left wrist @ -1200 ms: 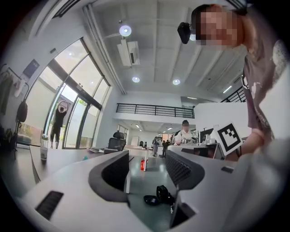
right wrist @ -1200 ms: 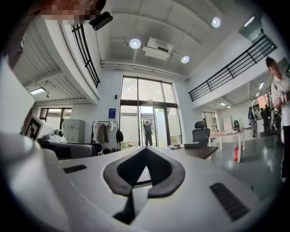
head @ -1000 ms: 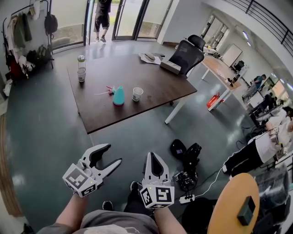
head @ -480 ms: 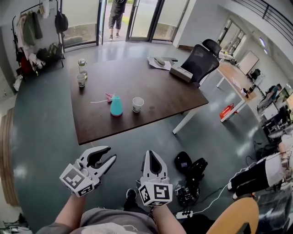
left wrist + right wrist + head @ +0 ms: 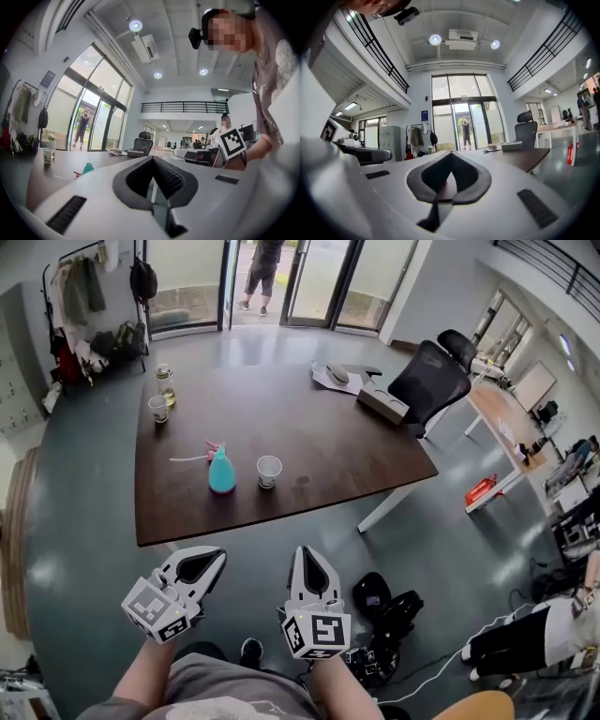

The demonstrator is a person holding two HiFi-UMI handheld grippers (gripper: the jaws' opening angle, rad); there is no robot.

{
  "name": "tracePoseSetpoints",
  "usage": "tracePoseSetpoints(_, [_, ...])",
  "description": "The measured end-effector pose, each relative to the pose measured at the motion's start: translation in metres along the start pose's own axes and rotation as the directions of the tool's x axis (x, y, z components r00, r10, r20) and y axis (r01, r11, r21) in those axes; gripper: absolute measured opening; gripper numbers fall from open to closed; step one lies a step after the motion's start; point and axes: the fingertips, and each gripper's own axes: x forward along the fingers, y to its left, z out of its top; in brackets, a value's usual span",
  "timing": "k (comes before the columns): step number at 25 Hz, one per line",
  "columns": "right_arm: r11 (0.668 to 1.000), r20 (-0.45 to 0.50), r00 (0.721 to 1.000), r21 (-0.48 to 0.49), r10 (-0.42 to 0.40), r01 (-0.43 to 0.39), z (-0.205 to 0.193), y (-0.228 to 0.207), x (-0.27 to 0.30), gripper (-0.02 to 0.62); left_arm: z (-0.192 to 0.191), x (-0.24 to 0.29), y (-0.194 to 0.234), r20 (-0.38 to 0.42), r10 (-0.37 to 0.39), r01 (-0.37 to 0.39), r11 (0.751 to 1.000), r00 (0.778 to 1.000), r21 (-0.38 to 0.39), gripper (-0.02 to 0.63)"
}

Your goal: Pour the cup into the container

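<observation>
Since a second ago the left tool has gone from widely spread to pressed together, and the counter has drawn nearer to both tools as the person walks up to it. That left tool pinches nothing: its own view shows the ribbed pads meeting with only air between them. The right tool is likewise closed tip to tip and empty. Both are held low in front of the person's body, side by side but apart, over bare floor and short of the counter's near edge. Ahead of the left tool, just past that edge, stands a teal spray bottle, and just beside it, more in line with the right tool, a white paper cup. Well beyond these, off to the left tool's far left, a small clear cup and a lidded jar sit close together at the far corner. Whether the jar or some other vessel is the container meant, I cannot tell. Far ahead and to the right of the right tool, an office chair is drawn up to the counter. By my reading the task has not begun: no cup is touched, lifted or tipped, so the approach, the grasp, the carry and the pour are all left to do.
</observation>
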Motion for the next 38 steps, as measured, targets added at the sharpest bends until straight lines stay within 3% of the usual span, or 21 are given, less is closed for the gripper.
tracePoseSetpoints(5, [1.000, -0.019, 1.000, 0.010, 0.013, -0.013, -0.008, -0.019, 0.017, -0.012, -0.011, 0.020, 0.001, -0.041, 0.010, -0.010, 1.000, 0.999, 0.003, 0.006])
tracePoseSetpoints(12, [1.000, -0.064, 0.998, 0.003, 0.002, -0.002, -0.027, -0.033, 0.047, -0.012, -0.022, 0.041, 0.048, -0.058, 0.040, -0.041, 0.999, 0.998, -0.012, 0.006])
tracePoseSetpoints(16, [1.000, -0.083, 0.996, -0.005, -0.011, 0.011, -0.033, -0.041, 0.071, -0.012, -0.031, 0.058, 0.064, -0.069, 0.017, -0.019, 0.999, 0.997, -0.029, 0.006])
tracePoseSetpoints(20, [0.999, -0.078, 0.997, -0.027, -0.029, 0.027, -0.027, -0.053, 0.108, -0.012, -0.033, 0.079, 0.090, -0.079, -0.034, 0.032, 0.999, 0.996, -0.031, 0.006])
tracePoseSetpoints(26, [0.999, -0.039, 0.999, -0.035, -0.011, 0.010, -0.011, -0.054, 0.166, -0.012, -0.024, 0.100, 0.147, -0.061, 0.003, -0.004, 1.000, 0.998, -0.019, 0.006])
tracePoseSetpoints(31, [0.999, -0.053, 0.999, -0.053, 0.006, -0.009, -0.015, -0.049, 0.196, -0.012, -0.025, 0.120, 0.167, -0.052, -0.015, 0.013, 0.999, 0.999, -0.041, 0.006])
tracePoseSetpoints(38, [0.994, -0.033, 0.998, -0.096, 0.050, -0.053, -0.010, -0.056, 0.231, -0.012, -0.019, 0.129, 0.191, -0.057, 0.065, -0.068, 0.996, 0.996, -0.051, 0.006])
